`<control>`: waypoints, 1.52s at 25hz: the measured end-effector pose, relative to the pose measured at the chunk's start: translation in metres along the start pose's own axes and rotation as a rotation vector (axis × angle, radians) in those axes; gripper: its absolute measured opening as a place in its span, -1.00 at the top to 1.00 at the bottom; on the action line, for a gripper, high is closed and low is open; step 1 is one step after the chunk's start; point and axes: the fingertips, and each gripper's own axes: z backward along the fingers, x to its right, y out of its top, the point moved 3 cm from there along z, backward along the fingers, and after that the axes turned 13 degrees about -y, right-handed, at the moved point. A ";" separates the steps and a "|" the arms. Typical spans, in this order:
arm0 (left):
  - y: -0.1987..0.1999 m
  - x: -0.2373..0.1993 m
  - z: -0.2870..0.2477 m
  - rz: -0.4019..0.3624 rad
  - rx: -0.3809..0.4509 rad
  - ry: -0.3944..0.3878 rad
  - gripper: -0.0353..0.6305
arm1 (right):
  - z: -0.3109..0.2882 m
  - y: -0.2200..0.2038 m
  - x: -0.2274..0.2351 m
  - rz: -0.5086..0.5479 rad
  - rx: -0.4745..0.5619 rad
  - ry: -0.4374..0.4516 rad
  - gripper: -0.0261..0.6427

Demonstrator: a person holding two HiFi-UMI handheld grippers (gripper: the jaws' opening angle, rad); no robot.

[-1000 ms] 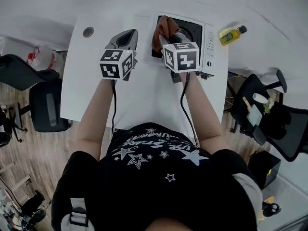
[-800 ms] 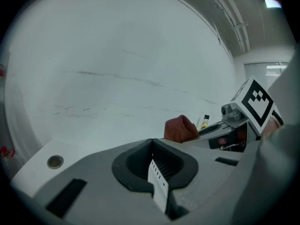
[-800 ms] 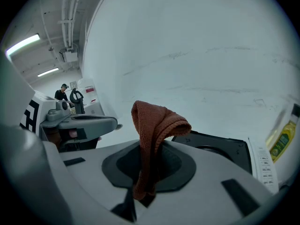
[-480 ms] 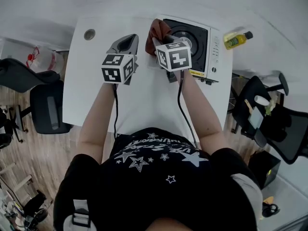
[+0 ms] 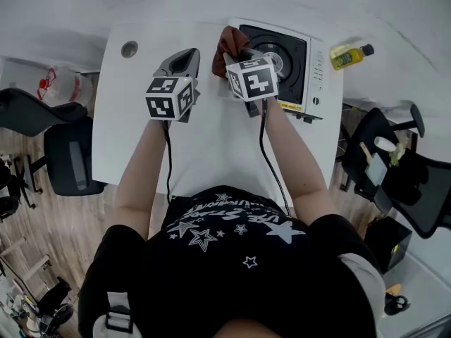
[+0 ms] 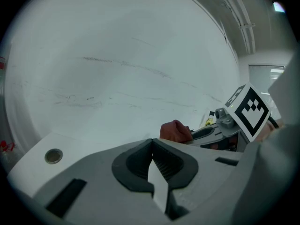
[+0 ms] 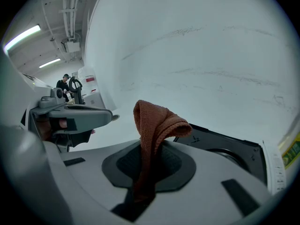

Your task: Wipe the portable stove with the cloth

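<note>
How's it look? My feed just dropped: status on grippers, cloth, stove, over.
Left gripper shut, empty. Right gripper shut on cloth, at portable stove left edge; contact unclear. Nothing blocking.

Both bare forearms are reaching forward side by side, the left arm and the right arm each gripping a tool. The left gripper is pointing ahead, its jaws meeting tip to tip with nothing between them. The right gripper, just beside it and angling slightly left, is pinching a rust-brown cloth that is sticking up from its jaws.
</note>
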 end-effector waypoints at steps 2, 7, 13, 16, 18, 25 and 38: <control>0.000 0.002 -0.001 0.002 0.000 -0.003 0.87 | 0.002 -0.001 0.002 -0.007 -0.002 -0.004 0.75; 0.000 0.013 -0.003 -0.002 -0.004 -0.012 0.87 | 0.010 -0.008 0.012 -0.018 -0.009 -0.016 0.75; 0.004 0.025 -0.007 -0.016 -0.013 -0.025 0.87 | 0.022 -0.013 0.031 -0.023 -0.013 -0.045 0.75; 0.005 0.034 -0.010 -0.022 -0.013 -0.031 0.87 | 0.029 -0.017 0.043 -0.037 -0.016 -0.063 0.75; 0.006 0.041 -0.014 -0.026 -0.012 -0.039 0.87 | 0.034 -0.021 0.051 -0.044 -0.018 -0.074 0.75; 0.006 0.063 -0.025 -0.045 -0.019 -0.065 0.87 | 0.049 -0.035 0.079 -0.084 -0.022 -0.116 0.75; 0.009 0.087 -0.040 -0.060 -0.022 -0.094 0.87 | 0.070 -0.057 0.118 -0.142 -0.027 -0.177 0.75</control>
